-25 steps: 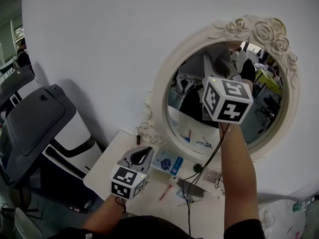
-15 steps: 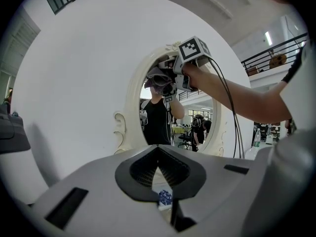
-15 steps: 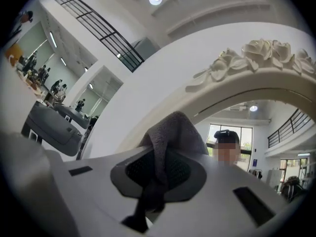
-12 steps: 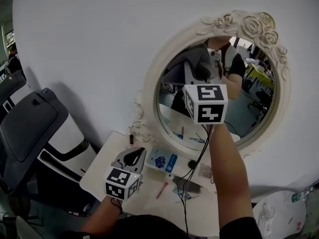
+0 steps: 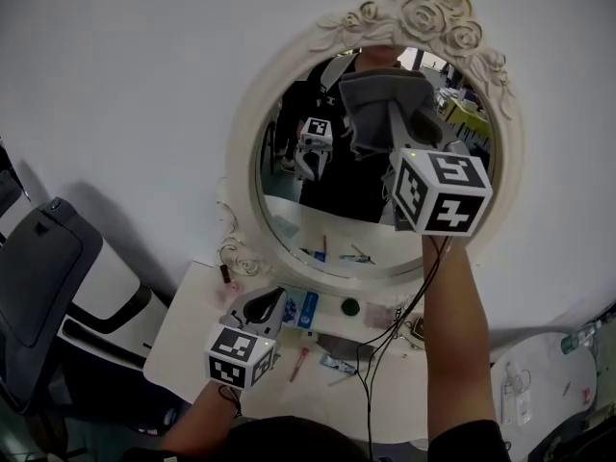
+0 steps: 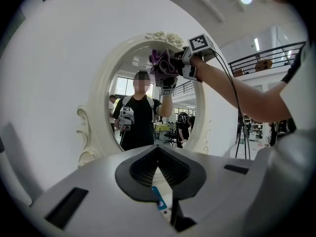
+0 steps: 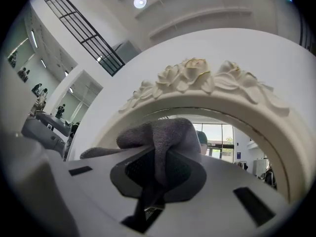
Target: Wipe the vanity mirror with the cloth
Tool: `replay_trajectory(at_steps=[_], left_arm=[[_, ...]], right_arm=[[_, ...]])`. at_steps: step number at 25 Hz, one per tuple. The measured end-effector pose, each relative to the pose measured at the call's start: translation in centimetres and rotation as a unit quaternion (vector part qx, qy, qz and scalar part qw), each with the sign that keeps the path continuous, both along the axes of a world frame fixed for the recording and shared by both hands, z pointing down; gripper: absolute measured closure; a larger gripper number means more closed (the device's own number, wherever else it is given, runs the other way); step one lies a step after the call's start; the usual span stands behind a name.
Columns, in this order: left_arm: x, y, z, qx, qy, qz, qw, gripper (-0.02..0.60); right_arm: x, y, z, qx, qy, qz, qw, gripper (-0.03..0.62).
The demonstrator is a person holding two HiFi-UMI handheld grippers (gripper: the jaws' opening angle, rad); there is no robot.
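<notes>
The oval vanity mirror point(image 5: 318, 176) hangs on the white wall in an ornate white frame point(image 5: 409, 15) topped with roses. My right gripper point(image 5: 395, 121) is raised to the upper part of the glass. It is shut on a grey cloth point(image 5: 377, 104), which is pressed against the mirror. The right gripper view shows the cloth point(image 7: 160, 135) bunched between the jaws, under the frame's roses point(image 7: 197, 78). My left gripper point(image 5: 273, 298) hangs low over the table, shut and empty. From the left gripper point(image 6: 159, 168) view, the cloth point(image 6: 164, 65) sits high on the mirror point(image 6: 143, 127).
Below the mirror, a white table point(image 5: 197, 316) carries a blue packet point(image 5: 306, 308), a red pen point(image 5: 298, 364), a dark round item point(image 5: 350, 308) and a black cable point(image 5: 380, 354). A grey and white chair point(image 5: 53, 277) stands at the left. A white round stand point(image 5: 539, 393) is at the lower right.
My right gripper has slid the cloth left and then right across the upper glass. The head view has shifted, so the mirror sits further left. The left gripper stays low.
</notes>
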State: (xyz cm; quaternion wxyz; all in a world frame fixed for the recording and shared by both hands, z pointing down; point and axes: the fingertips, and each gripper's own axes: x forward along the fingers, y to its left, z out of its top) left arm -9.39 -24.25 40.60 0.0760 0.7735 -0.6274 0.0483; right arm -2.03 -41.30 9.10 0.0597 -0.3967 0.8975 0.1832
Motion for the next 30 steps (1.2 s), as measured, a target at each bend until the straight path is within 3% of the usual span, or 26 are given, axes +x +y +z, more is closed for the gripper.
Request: replay_trajectory(at_steps=[8, 17, 21, 25, 30], left_arm=[[4.5, -2.1, 0.3, -0.004, -0.002, 0.054, 0.9985, 0.583], [7.7, -3.1, 0.8, -0.009, -0.003, 0.099, 0.9951, 0.583], [7.8, -3.2, 0.9, -0.010, -0.001, 0.102, 0.9948, 0.583], [7.7, -2.9, 0.9, -0.009, -0.003, 0.103, 0.9947, 0.582], [7.0, -2.8, 1.0, -0.012, -0.004, 0.093, 0.9956, 0.583]], right_arm=[[7.7, -1.6, 0.7, -0.006, -0.028, 0.057, 0.998, 0.552], [16.4, -3.6, 4.0, -0.067, -0.115, 0.105, 0.986, 0.551], [17.8, -3.9, 5.7, -0.080, -0.119, 0.128, 0.981, 0.553], [18.1, -4.0, 6.3, -0.085, -0.118, 0.119, 0.982, 0.553], [16.5, -3.9, 5.7, -0.069, -0.050, 0.130, 0.988, 0.553]])
